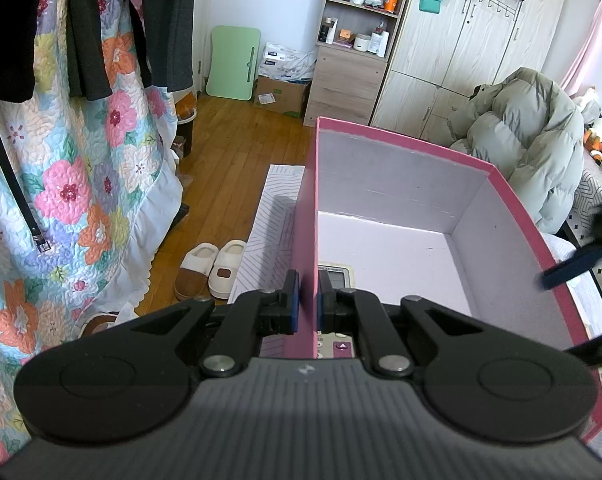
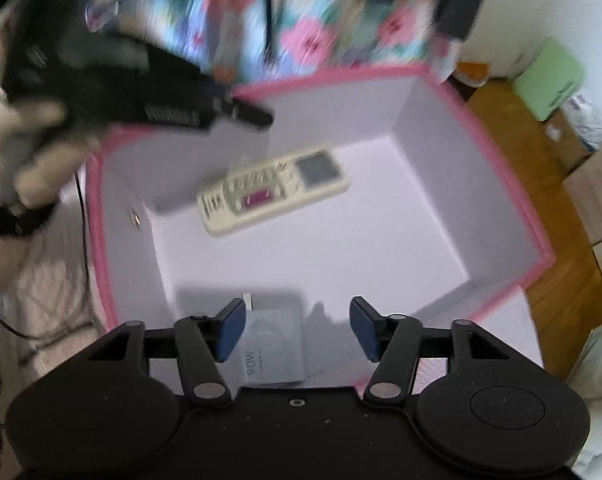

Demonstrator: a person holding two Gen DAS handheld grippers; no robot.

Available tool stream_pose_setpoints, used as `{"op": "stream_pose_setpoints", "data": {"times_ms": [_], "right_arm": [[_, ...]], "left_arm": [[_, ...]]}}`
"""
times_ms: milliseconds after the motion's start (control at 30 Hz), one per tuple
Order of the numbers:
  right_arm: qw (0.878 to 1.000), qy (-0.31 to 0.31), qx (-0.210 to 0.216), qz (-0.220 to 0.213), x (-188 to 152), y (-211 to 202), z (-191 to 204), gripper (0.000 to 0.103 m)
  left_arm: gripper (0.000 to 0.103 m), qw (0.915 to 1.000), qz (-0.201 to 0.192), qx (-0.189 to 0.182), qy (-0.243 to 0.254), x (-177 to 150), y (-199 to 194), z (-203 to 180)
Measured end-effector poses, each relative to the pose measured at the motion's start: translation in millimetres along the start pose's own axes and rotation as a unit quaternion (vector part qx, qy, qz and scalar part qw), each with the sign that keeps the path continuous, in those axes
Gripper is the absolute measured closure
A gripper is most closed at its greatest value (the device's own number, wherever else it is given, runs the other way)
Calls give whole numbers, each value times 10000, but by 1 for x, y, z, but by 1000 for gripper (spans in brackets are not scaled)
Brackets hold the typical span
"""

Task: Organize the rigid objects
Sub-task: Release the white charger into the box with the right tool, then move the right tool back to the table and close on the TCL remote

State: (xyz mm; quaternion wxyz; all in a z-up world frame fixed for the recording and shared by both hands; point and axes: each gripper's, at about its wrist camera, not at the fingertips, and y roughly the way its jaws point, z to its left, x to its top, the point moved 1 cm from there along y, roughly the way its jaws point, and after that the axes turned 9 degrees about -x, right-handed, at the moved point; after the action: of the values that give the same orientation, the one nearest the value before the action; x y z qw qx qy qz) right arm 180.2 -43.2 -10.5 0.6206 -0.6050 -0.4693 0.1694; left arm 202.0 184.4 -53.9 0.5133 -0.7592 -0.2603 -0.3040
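A pink box with a pale inside stands on the bed. My left gripper is shut on the box's left wall, one finger outside and one inside. A cream remote control lies on the box floor; it shows partly in the left wrist view beside the fingers. My right gripper is open and empty above the near part of the box. A small grey 90W packet lies on the floor below it. The left gripper also shows, blurred, in the right wrist view.
A floral quilt and dark clothes hang at the left. Slippers sit on the wooden floor. A grey puffer jacket lies on the bed beyond the box. Shelves and wardrobe stand at the back.
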Motion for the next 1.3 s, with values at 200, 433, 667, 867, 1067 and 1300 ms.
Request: {"op": "stream_pose_setpoints", "data": {"times_ms": [200,433,667,867,1067,1300], "right_arm": [[9867,1537,-445,289,-50,-40,-26,35],[9456,3103,-457,862,-133,-20,-49,35],[9142,3941,-543,774,-190,5,-54,42],[8934,4354,-547,959,-208,22,-50,50],[8871,4444,-657,1060,-212,23,-50,44],[8886,4406,-728,1044,-214,24,-51,39]], "left_arm": [[96,10000,6,3,40,0,0,0],[96,10000,33,45,54,5,-2,1],[96,10000,46,45,42,6,0,-2],[96,10000,47,32,37,5,1,-3],[96,10000,48,42,56,6,1,-2],[96,10000,46,37,45,5,1,-2]]}}
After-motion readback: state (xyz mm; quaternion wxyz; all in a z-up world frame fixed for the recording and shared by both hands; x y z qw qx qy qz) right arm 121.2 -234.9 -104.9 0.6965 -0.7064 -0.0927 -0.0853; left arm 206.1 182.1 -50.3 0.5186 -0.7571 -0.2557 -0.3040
